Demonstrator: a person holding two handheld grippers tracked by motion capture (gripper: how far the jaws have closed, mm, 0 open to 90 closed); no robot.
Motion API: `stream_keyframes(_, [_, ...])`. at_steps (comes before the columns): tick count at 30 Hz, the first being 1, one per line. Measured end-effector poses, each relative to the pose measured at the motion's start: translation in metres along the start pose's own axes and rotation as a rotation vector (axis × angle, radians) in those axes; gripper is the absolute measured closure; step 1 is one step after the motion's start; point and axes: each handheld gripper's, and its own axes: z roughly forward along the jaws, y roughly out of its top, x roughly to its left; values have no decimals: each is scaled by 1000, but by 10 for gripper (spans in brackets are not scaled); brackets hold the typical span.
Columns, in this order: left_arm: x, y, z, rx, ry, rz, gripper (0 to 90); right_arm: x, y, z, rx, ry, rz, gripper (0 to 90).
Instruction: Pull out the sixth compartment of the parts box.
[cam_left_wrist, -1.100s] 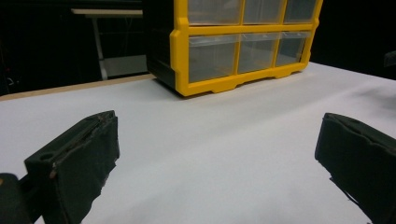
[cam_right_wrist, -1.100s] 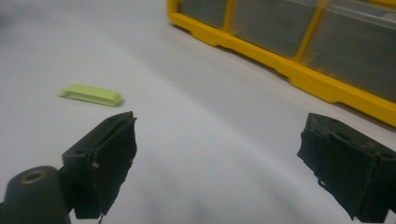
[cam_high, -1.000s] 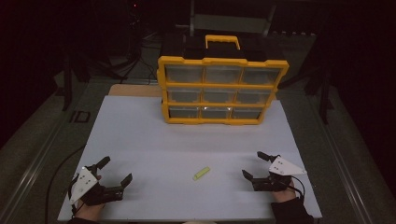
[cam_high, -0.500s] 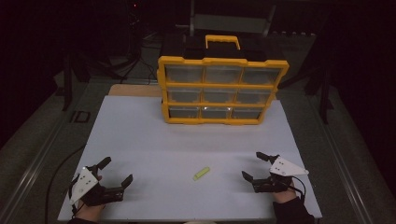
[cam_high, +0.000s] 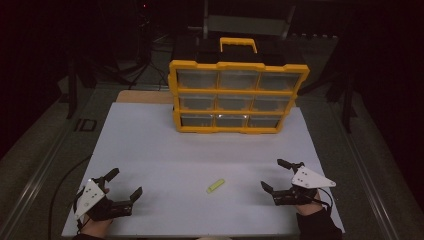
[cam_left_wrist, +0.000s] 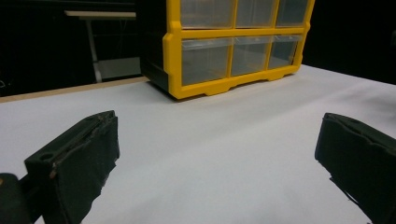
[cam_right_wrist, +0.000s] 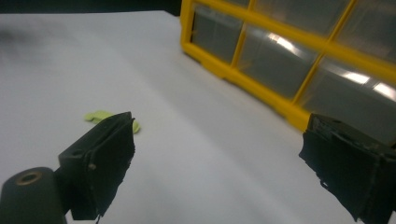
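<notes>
Changes over the last second, high view. The right gripper (cam_high: 282, 176) has shifted very slightly: its far jaw tip now lies a little nearer the person's edge of the desk (cam_high: 150, 150) than a second ago, the displacement being barely perceptible. Its jaws are spread as widely as before, with nothing between them. No other displacement can be made out between the earlier pictures and now.

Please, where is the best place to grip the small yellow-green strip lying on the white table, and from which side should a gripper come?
Probably across the narrow width of the small yellow-green strip, at its middle, coming from above. It lies flat on the white table, so only its long edges offer the jaws something to close on. The open right gripper looks nearer.
</notes>
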Motion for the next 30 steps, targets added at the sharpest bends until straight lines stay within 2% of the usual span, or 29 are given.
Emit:
stream_keyframes(5, [0, 0, 0, -2, -1, 2, 6, -2, 23, -10, -11, -22, -74, 86])
stream_keyframes(9, [0, 0, 0, -2, 0, 1, 6, -7, 36, -13, -27, -33, -110, 86])
stream_keyframes(13, [0, 0, -1, -12, -2, -7, 6, -14, 57, -18, -66, -47, -165, 86])
stream_keyframes(18, [0, 0, -1, -19, -1, -9, 6, -18, 77, -20, -82, -81, -247, 87])
stream_keyframes(24, [0, 1, -1, -20, -1, -9, 6, -23, 97, -18, -88, -83, -328, 88])
stream_keyframes(28, [0, 1, -1, -20, 0, -9, 6, -29, 106, -12, -78, -68, -349, 88])
stream_keyframes(30, [0, 1, -2, -20, 0, -8, 6, -32, 110, -8, -67, -61, -334, 87])
